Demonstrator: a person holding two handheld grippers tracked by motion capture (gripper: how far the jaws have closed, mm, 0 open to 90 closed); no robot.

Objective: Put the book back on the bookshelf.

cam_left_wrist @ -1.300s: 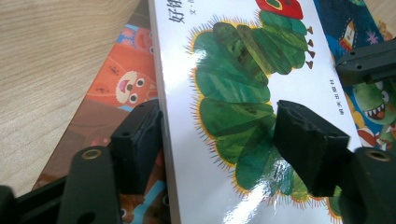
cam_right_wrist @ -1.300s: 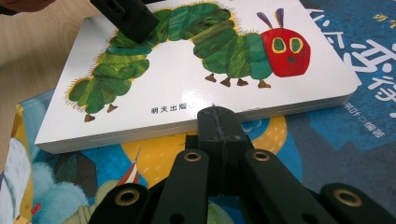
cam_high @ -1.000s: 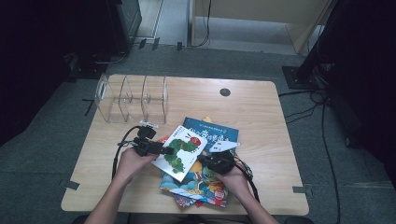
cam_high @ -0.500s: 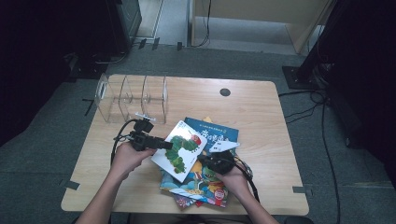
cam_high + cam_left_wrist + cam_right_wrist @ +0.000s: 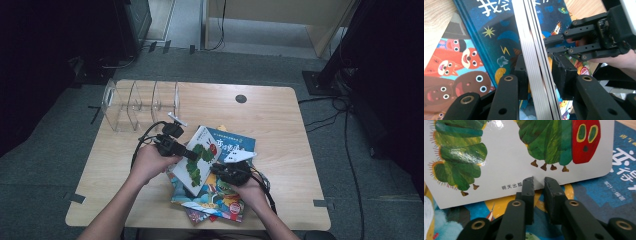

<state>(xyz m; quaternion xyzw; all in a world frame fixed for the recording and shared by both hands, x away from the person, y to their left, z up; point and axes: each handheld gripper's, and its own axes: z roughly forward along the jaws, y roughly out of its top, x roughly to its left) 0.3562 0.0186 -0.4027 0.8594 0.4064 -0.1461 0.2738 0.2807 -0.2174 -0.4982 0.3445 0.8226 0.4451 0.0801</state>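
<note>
A white caterpillar picture book (image 5: 199,161) stands tilted up above a pile of books. My left gripper (image 5: 194,155) has just been closing on its left edge. In the left gripper view the page edge (image 5: 536,50) runs between my left gripper (image 5: 539,75) and both pads press on it. My right gripper (image 5: 219,170) sits low at the book's right side. Its jaws have just been opening. In the right gripper view my right gripper (image 5: 539,182) shows a narrow gap, tips at the lower edge of the book's cover (image 5: 506,157), gripping nothing.
A blue book (image 5: 235,145) and several colourful books (image 5: 215,200) lie flat under the raised one. A clear acrylic divider rack (image 5: 140,102) stands at the table's back left. A dark round hole (image 5: 241,98) sits near the wooden table's (image 5: 280,130) far edge.
My left gripper has risen and its jaws have closed on the caterpillar book's edge, tilting the book steeper. My right hand has stayed in place.
</note>
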